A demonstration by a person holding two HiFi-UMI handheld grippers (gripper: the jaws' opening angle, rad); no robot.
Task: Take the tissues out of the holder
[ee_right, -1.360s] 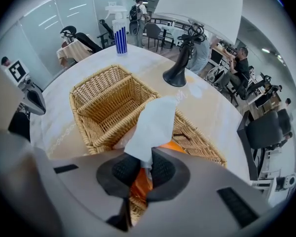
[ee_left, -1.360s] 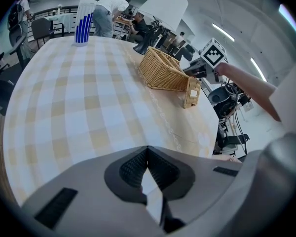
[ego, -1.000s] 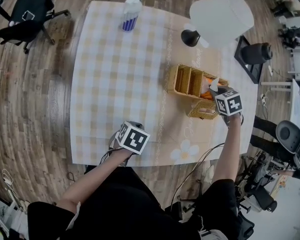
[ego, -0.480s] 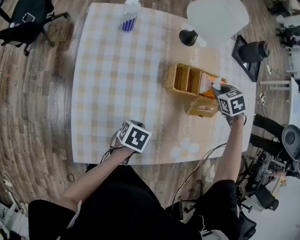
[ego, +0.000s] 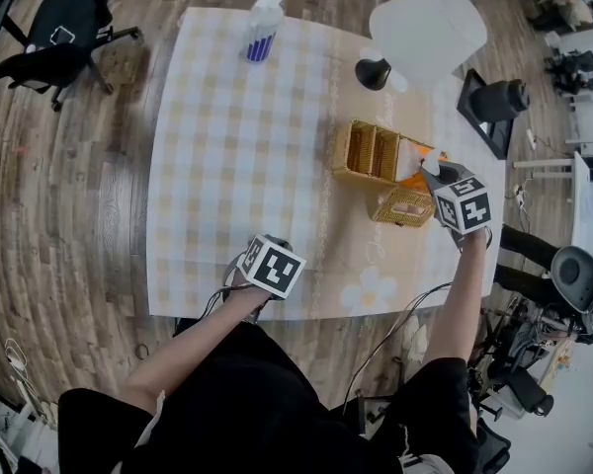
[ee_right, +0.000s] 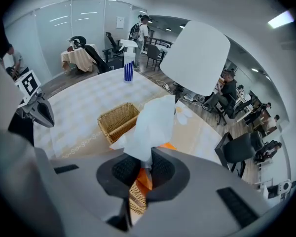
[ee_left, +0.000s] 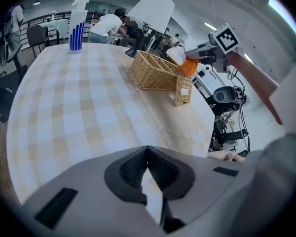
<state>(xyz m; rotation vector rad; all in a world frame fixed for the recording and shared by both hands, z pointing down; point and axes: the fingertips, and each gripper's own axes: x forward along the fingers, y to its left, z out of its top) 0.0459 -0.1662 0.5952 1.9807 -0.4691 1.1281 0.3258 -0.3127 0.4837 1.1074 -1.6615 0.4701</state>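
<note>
In the right hand-held gripper [ee_right: 144,164] — tissue [ee_right: 155,122], above holder [ee_right: 117,118].

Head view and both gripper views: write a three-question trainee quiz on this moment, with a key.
1. True or false: the right gripper is shut on a tissue.
2. What stands at the far edge of the table? A. spray bottle B. mug C. book
3. Fill in: the ___ gripper is the one away from the basket.

Key: 1 true; 2 A; 3 left gripper.
</note>
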